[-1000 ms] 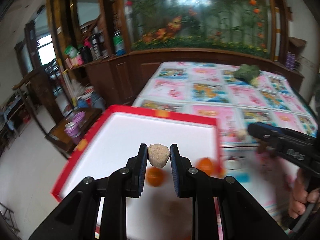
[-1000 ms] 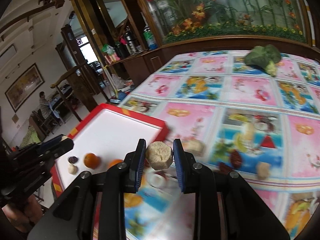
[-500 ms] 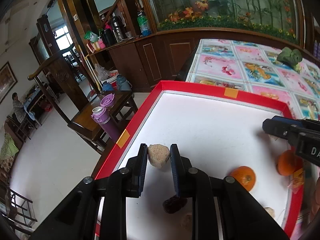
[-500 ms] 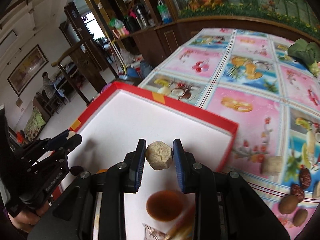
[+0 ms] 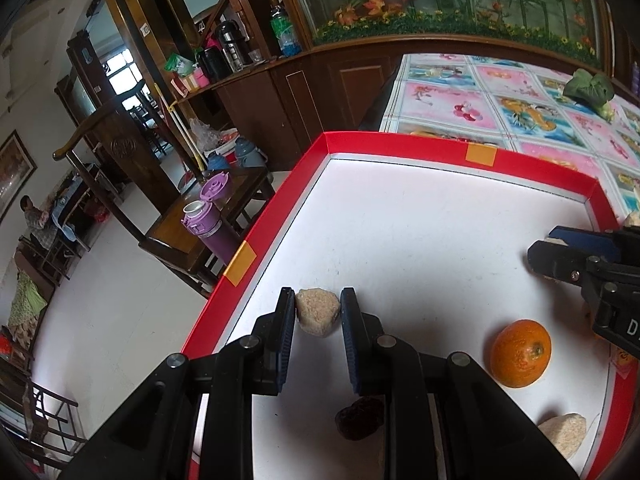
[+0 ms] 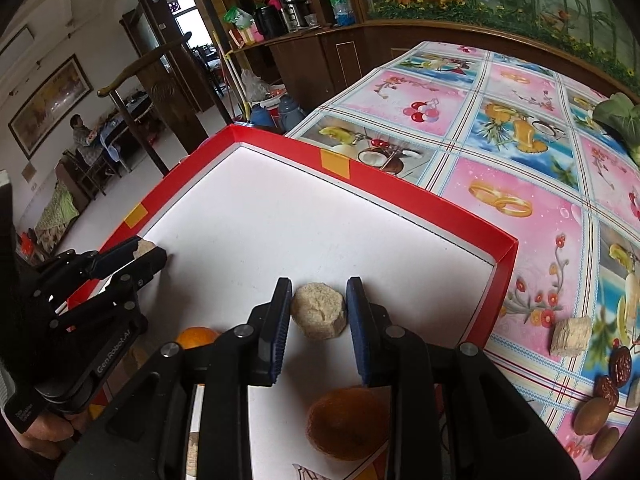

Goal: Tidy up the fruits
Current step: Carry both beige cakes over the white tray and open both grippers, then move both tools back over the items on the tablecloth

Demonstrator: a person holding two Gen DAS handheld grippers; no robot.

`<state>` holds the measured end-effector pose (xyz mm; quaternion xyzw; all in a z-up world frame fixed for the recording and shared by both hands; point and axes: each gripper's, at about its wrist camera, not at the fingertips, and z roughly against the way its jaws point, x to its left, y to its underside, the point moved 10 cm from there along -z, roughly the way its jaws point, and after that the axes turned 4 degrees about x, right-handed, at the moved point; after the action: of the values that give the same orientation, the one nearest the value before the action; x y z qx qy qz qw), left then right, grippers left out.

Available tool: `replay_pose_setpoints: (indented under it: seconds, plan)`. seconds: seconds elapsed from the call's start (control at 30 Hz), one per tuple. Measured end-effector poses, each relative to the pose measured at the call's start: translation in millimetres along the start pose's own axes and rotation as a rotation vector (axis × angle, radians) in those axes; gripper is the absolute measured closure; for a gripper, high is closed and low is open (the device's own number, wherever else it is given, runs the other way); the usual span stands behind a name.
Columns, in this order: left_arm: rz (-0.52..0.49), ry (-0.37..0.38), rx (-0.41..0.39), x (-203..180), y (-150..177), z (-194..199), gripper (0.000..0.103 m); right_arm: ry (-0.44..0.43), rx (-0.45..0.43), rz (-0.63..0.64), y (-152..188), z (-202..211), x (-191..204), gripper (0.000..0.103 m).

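Fruits are lying partly in a red-rimmed white tray (image 5: 400,148) and partly on the table (image 6: 532,184) under its patterned cloth. The left gripper (image 5: 318,312) is hovering over the tray's left side, near the red wall, its jaws narrowly parted and pressing on both sides of a tan chunk (image 5: 318,312) that is sitting between the blue pads. Whether the chunk is touching the tray floor cannot be told. In the left wrist view an orange (image 5: 520,354) is resting on the white floor to the right, a dark dried fruit (image 5: 360,418) is lying just below the gripper fingers, and another tan piece (image 5: 562,434) is sitting near the tray's lower right corner.

The right gripper (image 6: 319,312) is reaching over the tray's near right part. Its jaws are standing a little wider than the round tan piece (image 6: 319,312) between them: the left pad is just meeting the piece, while a thin gap is showing at the right pad. So the grip looks slack, though the view cannot settle it. A second orange (image 6: 346,424) is lying under the right finger, in shadow. Outside the tray, on the cloth, a pale block (image 6: 570,336) and several dark and brown dried fruits (image 6: 608,384) are waiting near the right edge. A leafy green vegetable (image 6: 618,116) is lying far back on the table.
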<state>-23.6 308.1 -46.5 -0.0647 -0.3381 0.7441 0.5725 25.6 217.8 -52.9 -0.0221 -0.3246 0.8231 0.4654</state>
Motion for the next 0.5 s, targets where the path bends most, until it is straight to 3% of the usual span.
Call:
replay_pose_setpoints:
  seconds: [0.2, 0.27, 0.33, 0.5]
  plan:
    - [-0.023, -0.040, 0.005, -1, 0, -1, 0.076, -0.002, 0.007, 0.007, 1, 0, 0, 0.072]
    - [-0.023, -0.058, 0.008, 1, 0, 0, 0.066, -0.005, 0.007, 0.006, 1, 2, 1, 0.071]
    - [-0.014, -0.053, 0.007, 1, 0, 3, 0.059, -0.015, -0.012, -0.002, -1, 7, 0, 0.061]
    - [-0.011, -0.065, -0.038, -3, -8, 25, 0.055, -0.047, -0.085, -0.032, -12, 33, -7, 0.057]
